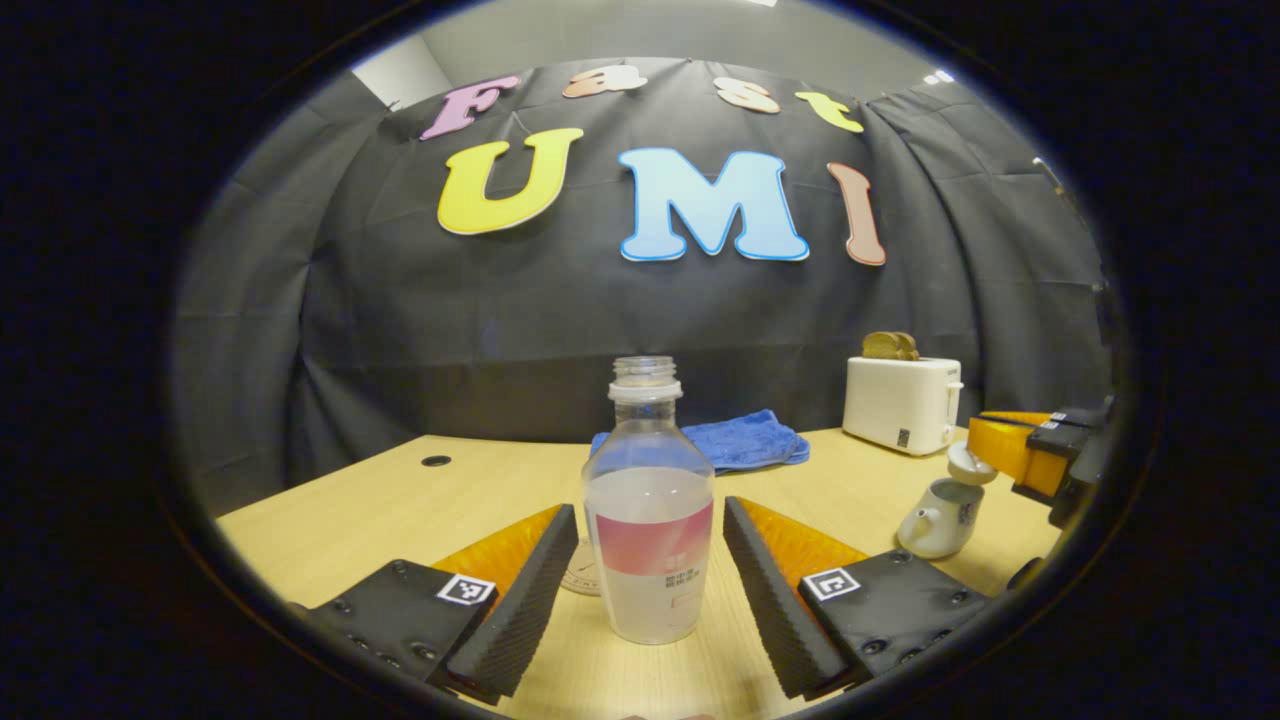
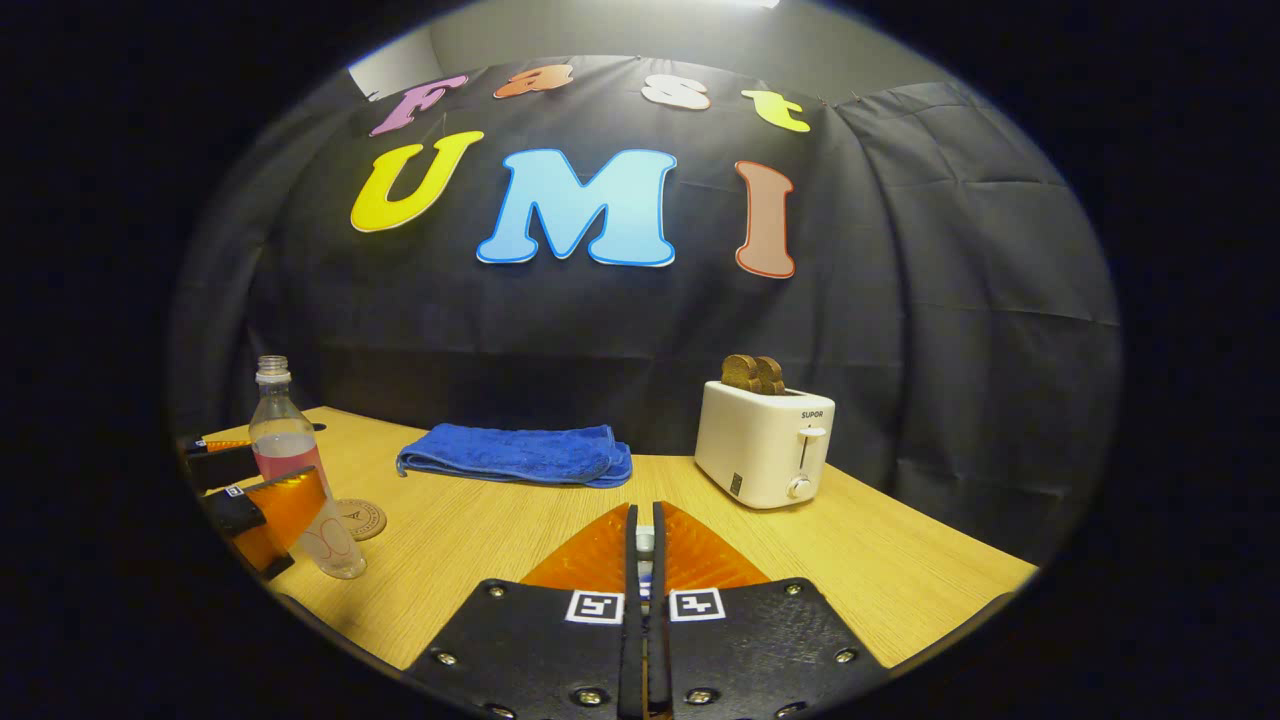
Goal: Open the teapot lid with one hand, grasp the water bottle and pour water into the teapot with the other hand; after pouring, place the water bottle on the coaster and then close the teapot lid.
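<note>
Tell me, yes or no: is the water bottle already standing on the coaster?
No. In the left gripper view the water bottle stands on the bare table, with the coaster behind it, to its left.

Black cloth wall [image 2: 900, 330] behind; light wooden table [image 2: 880, 560]; grey ceiling [image 1: 650, 30] with bright lights above

A clear, uncapped water bottle [image 1: 649, 510] with a pink label band stands upright at lower centre of the left gripper view, partly filled, with a round coaster [image 1: 583, 575] just behind it, while the small white teapot [image 1: 940, 518] sits at lower right, its lid [image 1: 971, 464] lifted above the rim.
</note>
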The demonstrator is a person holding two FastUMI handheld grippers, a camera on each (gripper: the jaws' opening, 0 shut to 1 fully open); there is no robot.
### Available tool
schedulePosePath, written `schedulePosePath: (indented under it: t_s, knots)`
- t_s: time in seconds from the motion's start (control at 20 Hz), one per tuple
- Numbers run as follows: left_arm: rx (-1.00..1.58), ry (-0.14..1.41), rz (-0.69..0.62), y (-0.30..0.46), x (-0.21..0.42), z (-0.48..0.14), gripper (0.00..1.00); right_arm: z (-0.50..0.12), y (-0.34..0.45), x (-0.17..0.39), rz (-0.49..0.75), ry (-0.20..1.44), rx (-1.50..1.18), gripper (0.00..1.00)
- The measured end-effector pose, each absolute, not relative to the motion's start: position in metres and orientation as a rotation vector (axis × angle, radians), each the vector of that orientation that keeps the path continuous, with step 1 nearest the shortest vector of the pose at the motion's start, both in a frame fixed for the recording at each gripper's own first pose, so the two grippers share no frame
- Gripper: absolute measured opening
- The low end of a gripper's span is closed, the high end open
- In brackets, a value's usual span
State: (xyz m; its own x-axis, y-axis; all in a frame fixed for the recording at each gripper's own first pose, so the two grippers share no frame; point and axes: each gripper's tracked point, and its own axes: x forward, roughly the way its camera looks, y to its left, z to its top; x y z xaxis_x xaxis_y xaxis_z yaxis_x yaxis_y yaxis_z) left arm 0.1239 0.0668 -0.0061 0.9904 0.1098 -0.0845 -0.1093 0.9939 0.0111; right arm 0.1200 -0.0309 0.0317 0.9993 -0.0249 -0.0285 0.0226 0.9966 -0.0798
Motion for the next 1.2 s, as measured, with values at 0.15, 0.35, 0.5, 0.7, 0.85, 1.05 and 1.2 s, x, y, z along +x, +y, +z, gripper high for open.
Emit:
schedulePosePath:
  t_s: [0.15,0.35,0.5,0.7,0.85,1.05,1.2]
  knots:
    - [0.014,0.093,0.116,0.069,0.133,-0.012,1.00,0.033,-0.027,0.117,-0.001,0.027,-0.082,0.02]
    - [0.018,0.108,0.120,0.072,0.141,-0.021,1.00,0.035,-0.027,0.104,0.010,0.028,-0.079,0.02]
    - [0.044,0.091,0.117,0.070,0.147,-0.019,1.00,0.036,-0.026,0.089,0.021,0.031,-0.055,0.02]
    - [0.061,0.084,0.119,0.069,0.149,-0.016,0.88,0.034,-0.028,0.070,0.027,0.031,-0.067,0.02]
    - [0.068,0.089,0.116,0.067,0.147,-0.014,0.87,0.030,-0.031,0.054,0.034,0.042,-0.061,0.02]
    - [0.143,0.070,0.089,0.055,0.145,0.000,0.85,0.021,-0.038,0.033,0.033,0.066,-0.038,0.02]
    - [0.227,0.075,0.063,0.042,0.147,0.003,0.85,0.022,-0.044,0.018,0.022,0.054,-0.035,0.02]
